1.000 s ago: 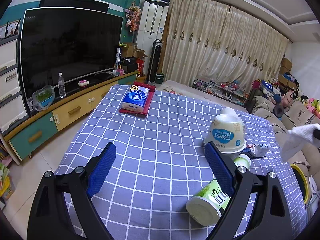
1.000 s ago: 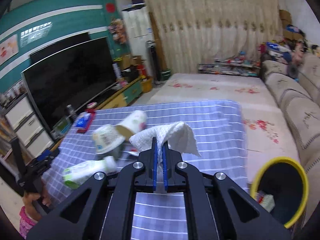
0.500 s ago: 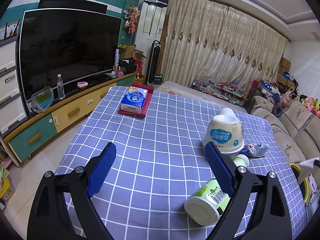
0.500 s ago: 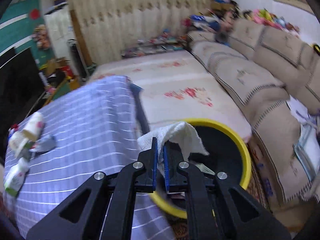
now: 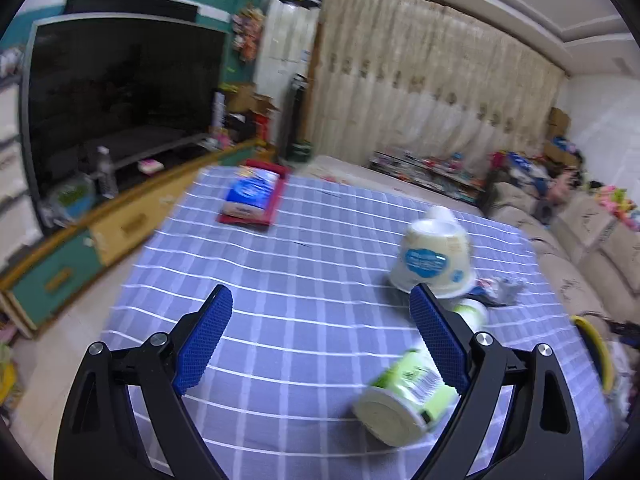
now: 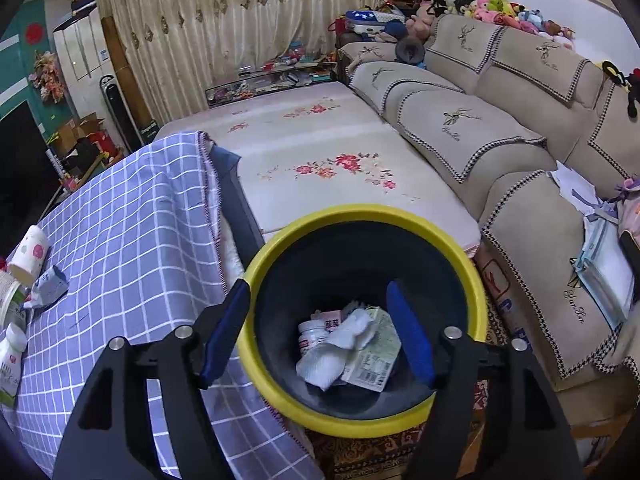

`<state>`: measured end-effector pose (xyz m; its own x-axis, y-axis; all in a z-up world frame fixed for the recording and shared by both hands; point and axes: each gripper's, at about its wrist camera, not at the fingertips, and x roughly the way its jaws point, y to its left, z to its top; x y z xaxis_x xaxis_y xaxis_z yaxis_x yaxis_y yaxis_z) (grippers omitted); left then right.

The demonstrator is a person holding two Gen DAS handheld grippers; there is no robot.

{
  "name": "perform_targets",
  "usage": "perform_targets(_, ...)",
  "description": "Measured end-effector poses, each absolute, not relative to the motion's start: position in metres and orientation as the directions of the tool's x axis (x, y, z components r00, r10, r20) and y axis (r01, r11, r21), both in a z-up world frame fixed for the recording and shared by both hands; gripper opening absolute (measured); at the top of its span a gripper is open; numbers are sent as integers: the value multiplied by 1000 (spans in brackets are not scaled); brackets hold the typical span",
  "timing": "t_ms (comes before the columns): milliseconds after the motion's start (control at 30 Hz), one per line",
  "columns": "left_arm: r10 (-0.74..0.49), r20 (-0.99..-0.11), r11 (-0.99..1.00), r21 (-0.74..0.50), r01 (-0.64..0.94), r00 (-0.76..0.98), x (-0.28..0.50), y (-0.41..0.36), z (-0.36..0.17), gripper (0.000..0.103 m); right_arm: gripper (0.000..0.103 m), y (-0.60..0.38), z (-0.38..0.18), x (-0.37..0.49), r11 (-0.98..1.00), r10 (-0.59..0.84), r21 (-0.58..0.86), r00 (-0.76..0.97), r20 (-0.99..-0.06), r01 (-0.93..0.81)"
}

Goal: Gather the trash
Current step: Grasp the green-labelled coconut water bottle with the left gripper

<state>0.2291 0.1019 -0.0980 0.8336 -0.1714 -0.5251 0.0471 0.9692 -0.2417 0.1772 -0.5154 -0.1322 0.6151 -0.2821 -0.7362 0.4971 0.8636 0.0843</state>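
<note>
Right-wrist view looks straight down into the round black bin with the yellow rim (image 6: 476,276), which stands on the floor between the near corner of the table and the beige sofa (image 6: 520,184), presumably so that rubbish can go in without leaving the table. The right gripper (image 6: 316,334) hangs just above the bin's mouth, its blue-padded jaws opening with nothing between them. Below lies the crumpled white paper towel (image 6: 340,348), soft and rumpled, resting on a small white pill bottle with a red label (image 6: 310,334) and a flattened pale green carton (image 6: 376,356).

On the left-wrist side, the left gripper (image 5: 320,340) hovers over the table draped in a blue cloth with white checks (image 5: 280,272), jaws spread wide and empty, seemingly waiting its turn. More rubbish is on the cloth to the right: a green and white plastic bottle lying on its side (image 5: 404,396) close by the right jaw, an upturned cream paper tub with a blue label (image 5: 434,260) farther off, and beside it what may be a crumpled wrapper (image 5: 504,292), though blur makes that hard to settle. At the far left sits a blue tissue pack on a red tray (image 5: 252,196).
</note>
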Motion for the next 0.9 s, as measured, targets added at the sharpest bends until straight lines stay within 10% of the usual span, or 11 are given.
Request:
perform_targets(200, -376, -506, 922, -284, 262, 776, 225, 81, -96, 89, 67, -503, -134, 181, 880, -227, 120, 630, -743, 459)
perform_targets(900, -456, -697, 877, -245, 413, 554, 218, 4, -130, 89, 68, -492, -131, 181, 905, -149, 171, 668, -729, 389)
